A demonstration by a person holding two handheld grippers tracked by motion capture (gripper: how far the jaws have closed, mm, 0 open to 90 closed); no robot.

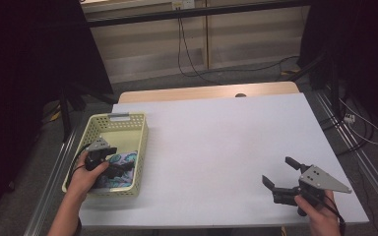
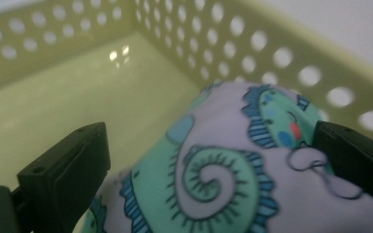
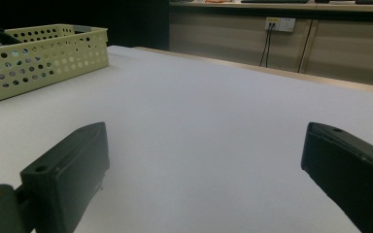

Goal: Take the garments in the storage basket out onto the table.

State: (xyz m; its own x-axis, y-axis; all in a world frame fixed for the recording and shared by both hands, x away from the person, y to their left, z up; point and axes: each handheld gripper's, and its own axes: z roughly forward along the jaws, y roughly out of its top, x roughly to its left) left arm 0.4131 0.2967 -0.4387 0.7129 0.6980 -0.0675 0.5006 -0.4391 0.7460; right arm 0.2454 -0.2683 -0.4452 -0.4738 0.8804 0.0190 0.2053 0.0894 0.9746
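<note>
A pale green perforated basket [image 1: 142, 142] sits at the table's left side. Inside its near end lies a folded cloth [image 1: 123, 164] printed with green and blue swirls on white. My left gripper [image 1: 120, 169] reaches into the basket, and in the left gripper view its jaws stand wide apart on either side of the cloth [image 2: 223, 170], not closed on it. My right gripper [image 1: 281, 172] hovers over the table's near right corner, open, with nothing between its jaws. In the right gripper view the basket [image 3: 39, 60] stands far off at the left.
The white table [image 1: 226, 137] has a wooden strip along its far edge. Cables [image 1: 187, 54] run across the floor behind it. A wall socket [image 3: 279, 23] shows beyond the table. Dark stands flank both sides.
</note>
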